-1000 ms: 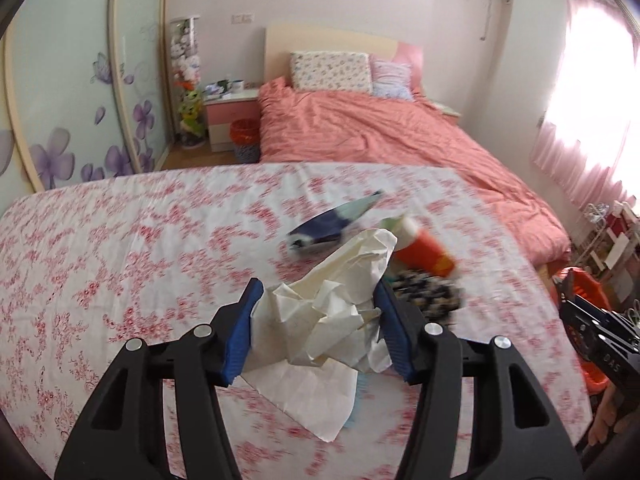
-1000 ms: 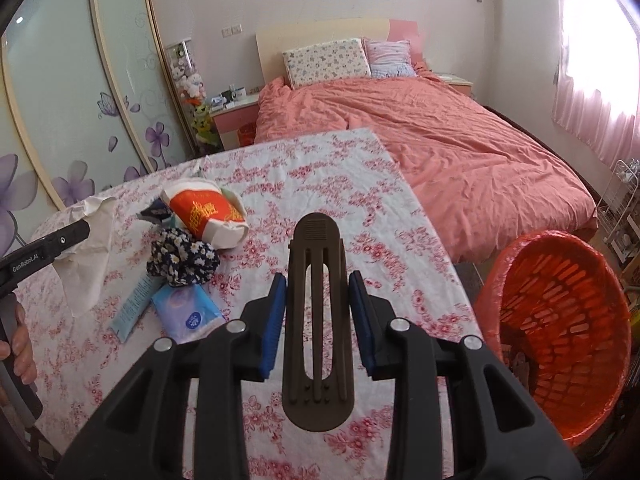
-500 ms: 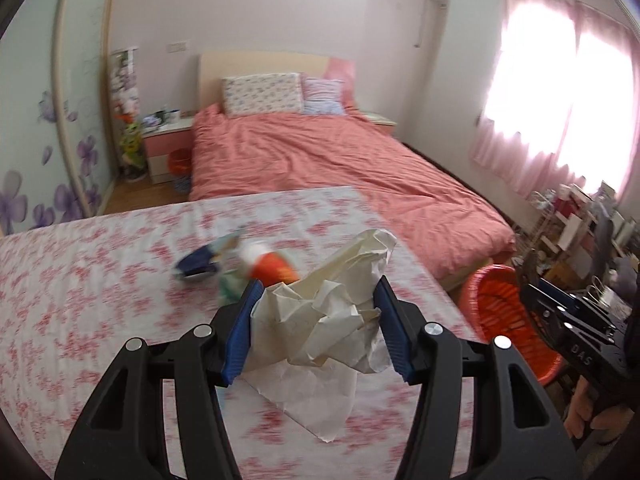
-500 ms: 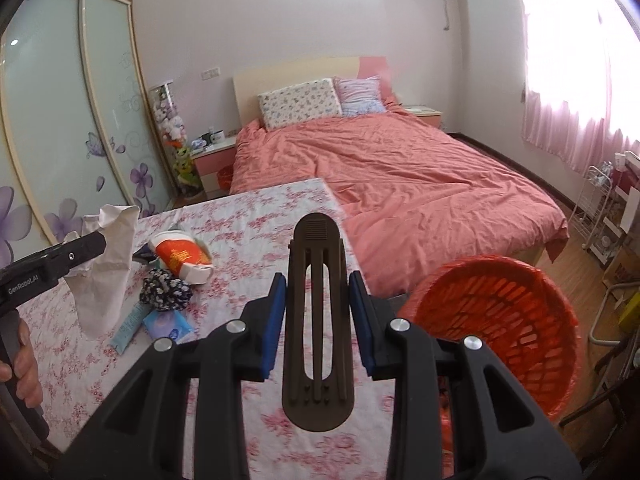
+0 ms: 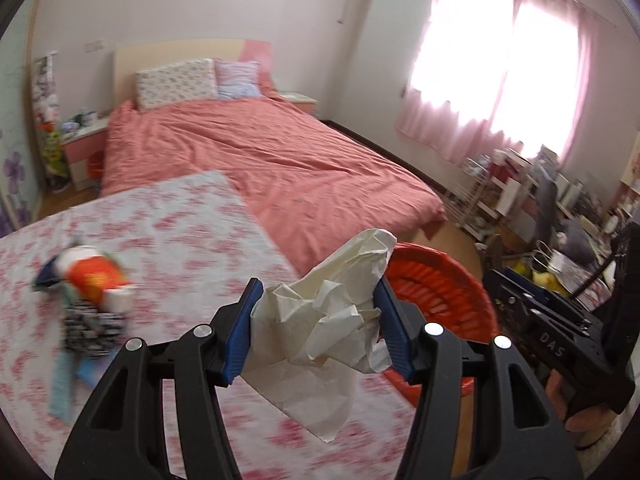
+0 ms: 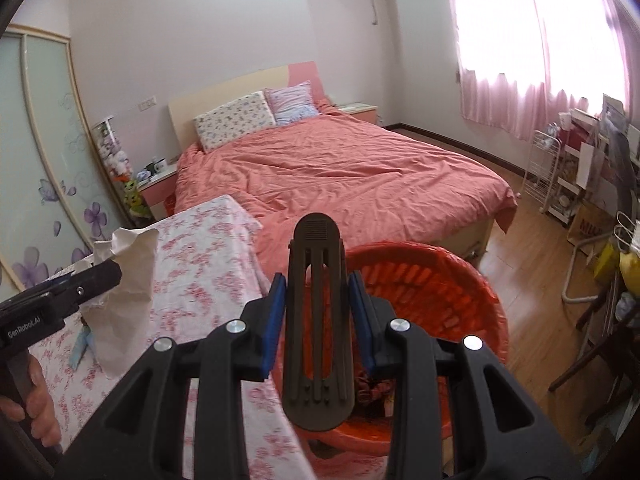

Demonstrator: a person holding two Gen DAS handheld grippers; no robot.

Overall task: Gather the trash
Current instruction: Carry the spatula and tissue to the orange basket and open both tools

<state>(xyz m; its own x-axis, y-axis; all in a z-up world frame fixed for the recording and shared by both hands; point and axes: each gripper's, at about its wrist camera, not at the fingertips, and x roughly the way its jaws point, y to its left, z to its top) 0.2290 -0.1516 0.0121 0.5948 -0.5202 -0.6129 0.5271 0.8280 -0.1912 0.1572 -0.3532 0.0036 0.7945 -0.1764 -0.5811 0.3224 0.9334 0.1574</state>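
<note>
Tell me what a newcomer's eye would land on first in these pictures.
First, the crumpled white tissue paper clamped in the left claw, and the dark brown slotted plastic piece clamped in the right claw. Just beyond both sits the orange-red plastic mesh basket on the floor beside the floral-clothed table. Behind it all, the big bed with a salmon-pink cover fills the room.
</note>
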